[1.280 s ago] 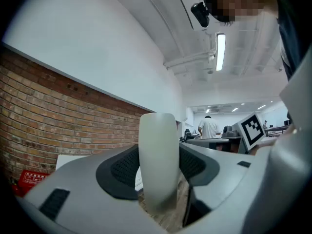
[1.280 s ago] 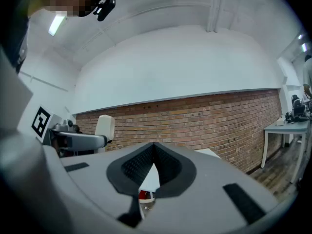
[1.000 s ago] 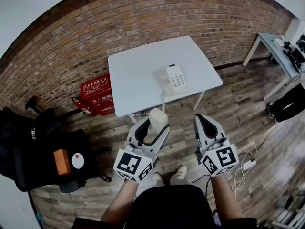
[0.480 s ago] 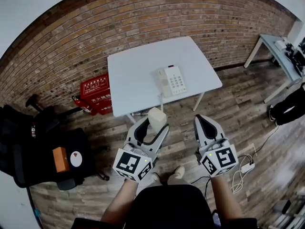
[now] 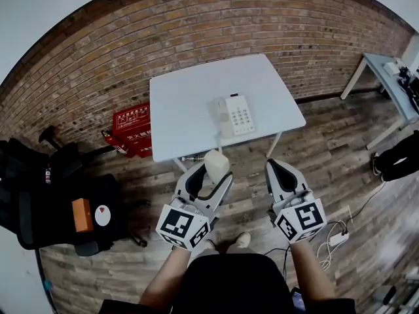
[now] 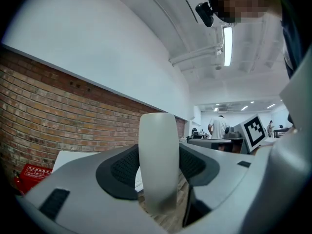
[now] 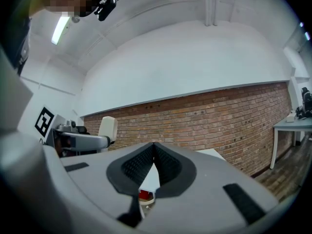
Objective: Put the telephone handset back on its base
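A cream telephone base (image 5: 235, 115) with a keypad lies on the white table (image 5: 190, 97), near its front edge. My left gripper (image 5: 213, 170) is shut on the cream handset (image 5: 216, 163), held upright in front of the table over the wooden floor; a cord runs from it up to the base. In the left gripper view the handset (image 6: 157, 160) stands clamped between the two dark pads. My right gripper (image 5: 280, 170) hangs to the right of the left one with its jaws closed together and nothing between them. Its pads (image 7: 148, 165) touch at the tips.
A brick wall runs behind the table. A red box (image 5: 133, 131) sits on the floor left of the table. A black chair (image 5: 78, 208) with an orange object stands at the left. Another white table (image 5: 393, 77) is at the far right, cables (image 5: 334, 241) on the floor.
The view has shifted slightly; the table and phone sit a little lower and rightward in frame. Both grippers keep their pose and the handset stays clamped.
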{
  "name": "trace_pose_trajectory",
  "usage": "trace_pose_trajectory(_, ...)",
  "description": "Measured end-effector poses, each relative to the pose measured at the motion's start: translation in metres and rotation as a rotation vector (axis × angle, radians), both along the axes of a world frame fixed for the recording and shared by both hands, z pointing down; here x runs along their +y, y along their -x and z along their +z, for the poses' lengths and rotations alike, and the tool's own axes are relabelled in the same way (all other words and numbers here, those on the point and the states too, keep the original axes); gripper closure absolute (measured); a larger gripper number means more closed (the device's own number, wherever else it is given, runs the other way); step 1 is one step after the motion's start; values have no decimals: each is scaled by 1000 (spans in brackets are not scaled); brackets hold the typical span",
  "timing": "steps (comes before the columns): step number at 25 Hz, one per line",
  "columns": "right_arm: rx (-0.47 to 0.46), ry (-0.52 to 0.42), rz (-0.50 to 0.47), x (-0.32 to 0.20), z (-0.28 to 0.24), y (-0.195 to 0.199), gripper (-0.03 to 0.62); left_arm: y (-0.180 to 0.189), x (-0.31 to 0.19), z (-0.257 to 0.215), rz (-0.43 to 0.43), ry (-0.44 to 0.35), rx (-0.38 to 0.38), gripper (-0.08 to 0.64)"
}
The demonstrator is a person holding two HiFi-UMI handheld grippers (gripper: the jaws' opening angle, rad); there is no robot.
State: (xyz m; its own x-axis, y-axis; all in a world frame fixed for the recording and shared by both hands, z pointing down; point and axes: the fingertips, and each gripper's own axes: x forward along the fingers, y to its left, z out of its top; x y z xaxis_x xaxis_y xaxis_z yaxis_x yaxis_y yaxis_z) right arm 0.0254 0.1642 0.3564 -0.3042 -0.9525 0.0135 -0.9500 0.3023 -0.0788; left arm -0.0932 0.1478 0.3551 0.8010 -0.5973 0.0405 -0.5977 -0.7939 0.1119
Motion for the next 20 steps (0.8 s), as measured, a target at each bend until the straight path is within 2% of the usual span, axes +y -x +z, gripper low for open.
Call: trace_pose_trajectory(20,-10,23,-48,-5,14,-28,578,-26,-2,17,-49,33,-8,310)
